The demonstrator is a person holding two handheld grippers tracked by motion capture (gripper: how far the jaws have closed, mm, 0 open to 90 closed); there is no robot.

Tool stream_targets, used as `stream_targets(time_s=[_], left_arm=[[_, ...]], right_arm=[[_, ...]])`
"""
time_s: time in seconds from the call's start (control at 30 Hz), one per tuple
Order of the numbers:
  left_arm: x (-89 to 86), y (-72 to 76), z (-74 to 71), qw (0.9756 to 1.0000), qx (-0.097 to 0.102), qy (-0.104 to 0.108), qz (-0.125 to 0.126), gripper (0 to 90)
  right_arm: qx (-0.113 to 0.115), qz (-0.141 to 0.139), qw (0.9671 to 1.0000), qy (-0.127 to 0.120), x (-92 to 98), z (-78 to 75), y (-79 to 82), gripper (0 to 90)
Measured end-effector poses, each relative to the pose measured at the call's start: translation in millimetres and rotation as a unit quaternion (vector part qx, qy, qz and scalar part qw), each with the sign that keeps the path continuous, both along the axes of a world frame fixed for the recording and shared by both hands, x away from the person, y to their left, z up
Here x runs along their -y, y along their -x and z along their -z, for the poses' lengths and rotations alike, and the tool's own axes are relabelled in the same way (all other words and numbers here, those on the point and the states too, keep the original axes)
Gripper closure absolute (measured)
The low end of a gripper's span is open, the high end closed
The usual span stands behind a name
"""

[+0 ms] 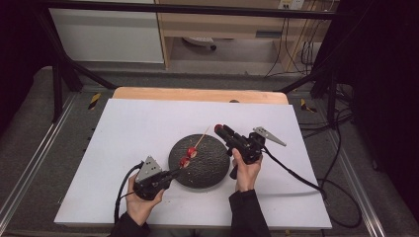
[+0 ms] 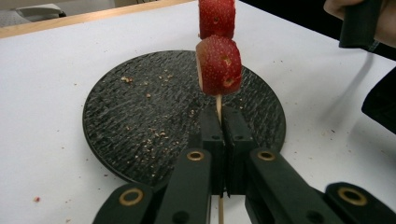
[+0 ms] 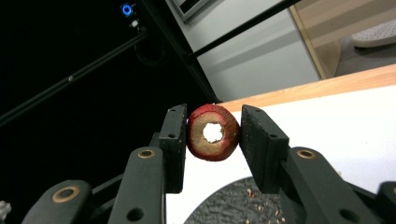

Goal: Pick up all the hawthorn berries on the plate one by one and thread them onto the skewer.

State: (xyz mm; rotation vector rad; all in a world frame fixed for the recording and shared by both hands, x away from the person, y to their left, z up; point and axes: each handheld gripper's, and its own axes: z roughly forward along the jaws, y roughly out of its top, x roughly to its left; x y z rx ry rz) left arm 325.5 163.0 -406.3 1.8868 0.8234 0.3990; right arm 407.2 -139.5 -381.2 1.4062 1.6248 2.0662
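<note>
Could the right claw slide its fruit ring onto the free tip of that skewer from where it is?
Probably yes: the skewer tip pokes out bare beyond the strawberry pieces, nothing lies between it and the right claw gripping the fruit ring.

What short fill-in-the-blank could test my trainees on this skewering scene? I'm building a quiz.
1. The left gripper is shut on a wooden ____.
2. The skewer already carries ____ strawberry pieces.
3. The right gripper holds a red fruit ring with a ____ through its middle.
4. The round slate plate is ____ in colour.

Missing words: skewer; two; hole; black
</note>
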Motion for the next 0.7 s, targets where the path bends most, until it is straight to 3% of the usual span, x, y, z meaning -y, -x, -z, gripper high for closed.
stream_targets(time_s=[0.4, 0.7], left_arm=[[5.4, 3.1, 5.4, 1.0, -0.004, -0.001, 0.0, 88.1], [13.7, 2.4, 6.9, 1.0, -0.005, 0.006, -0.001, 88.1]], right_arm=[[0.012, 0.024, 0.9989, -0.038, 2.0, -3.8, -9.7, 62.7], [0.008, 0.03, 0.9978, -0.058, 0.2, -2.6, -12.3, 62.7]])
